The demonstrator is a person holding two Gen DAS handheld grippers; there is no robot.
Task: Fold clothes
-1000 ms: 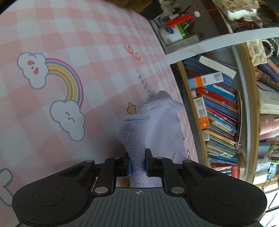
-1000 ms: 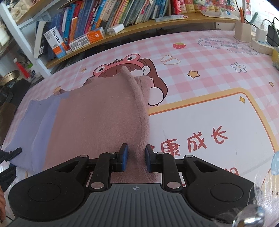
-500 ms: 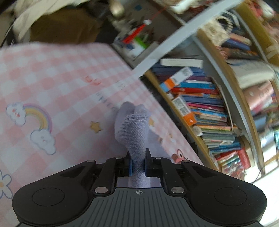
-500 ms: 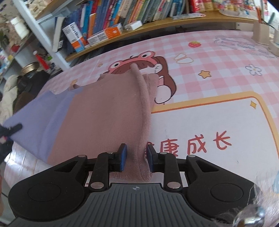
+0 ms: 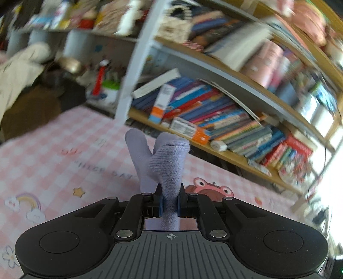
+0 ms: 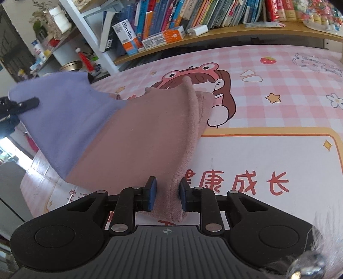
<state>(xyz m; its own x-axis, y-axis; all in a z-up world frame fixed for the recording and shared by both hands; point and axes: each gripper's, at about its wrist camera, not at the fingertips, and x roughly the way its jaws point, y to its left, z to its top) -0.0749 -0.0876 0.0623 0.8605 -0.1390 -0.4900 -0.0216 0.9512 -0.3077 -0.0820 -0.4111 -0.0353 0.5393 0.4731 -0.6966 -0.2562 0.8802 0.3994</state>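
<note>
The worktop [image 6: 268, 150] carries the garment [image 6: 137, 133], lifted at 9 o'clock. Right tool [image 6: 166, 196] clamps its pink hem; left tool [image 5: 170, 202] clamps the lilac end. Mid-fold, I judge; next, carry lilac over pink.

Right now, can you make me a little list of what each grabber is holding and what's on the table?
garment: one piece of clothing, purple at one end, dusty pink at the other
left gripper: shut on the purple end
right gripper: shut on the pink end
garment position: lifted between the two grippers, far pink edge down on the mat
table cover: pink checked mat with a frog-hat girl cartoon
behind the table: bookshelf full of books
</note>
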